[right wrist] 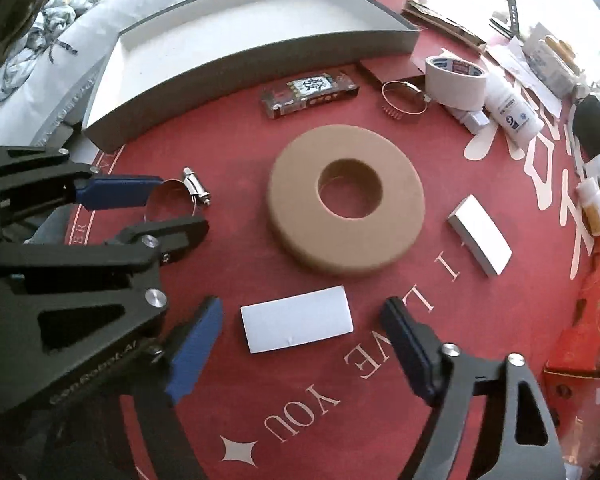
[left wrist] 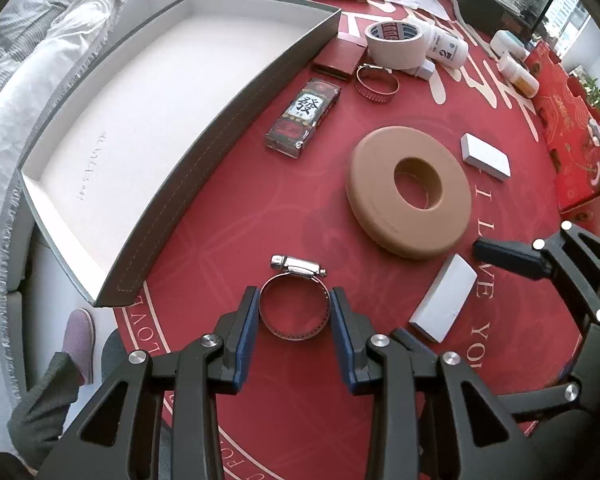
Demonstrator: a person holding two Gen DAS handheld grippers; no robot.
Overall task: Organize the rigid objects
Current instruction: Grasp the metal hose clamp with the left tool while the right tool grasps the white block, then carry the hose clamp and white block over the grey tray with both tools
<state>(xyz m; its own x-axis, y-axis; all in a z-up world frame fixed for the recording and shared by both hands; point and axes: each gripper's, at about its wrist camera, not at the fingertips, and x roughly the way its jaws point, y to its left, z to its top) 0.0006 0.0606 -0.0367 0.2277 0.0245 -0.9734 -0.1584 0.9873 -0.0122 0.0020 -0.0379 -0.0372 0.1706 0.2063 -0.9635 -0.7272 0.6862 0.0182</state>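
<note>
Left wrist view shows my left gripper [left wrist: 294, 316] pointing down at the red table cover [left wrist: 284, 208]; its blue pads press on both sides of a metal hose clamp [left wrist: 293, 307], so it is closed on this ring; the screw housing of the clamp points away from me, toward the grey box [left wrist: 204, 152]. That box has a white inside and stands to the left, at the table edge, just beside the clamp. A tan foam ring [left wrist: 410, 192] lies flat on the right of the clamp, well apart from it.

From the right wrist view, my right gripper [right wrist: 300, 344] stands rather wide; the jaws are on either side of a white block [right wrist: 298, 325] that lies flat on the cover; the pads do not touch it. A second white block [right wrist: 480, 240] lies to the right of the foam ring. Farther away I see a dark printed box [right wrist: 310, 90], a second hose clamp [right wrist: 404, 98], a roll of white tape [right wrist: 454, 80] and a white bottle [right wrist: 514, 114], all near each other.
</note>
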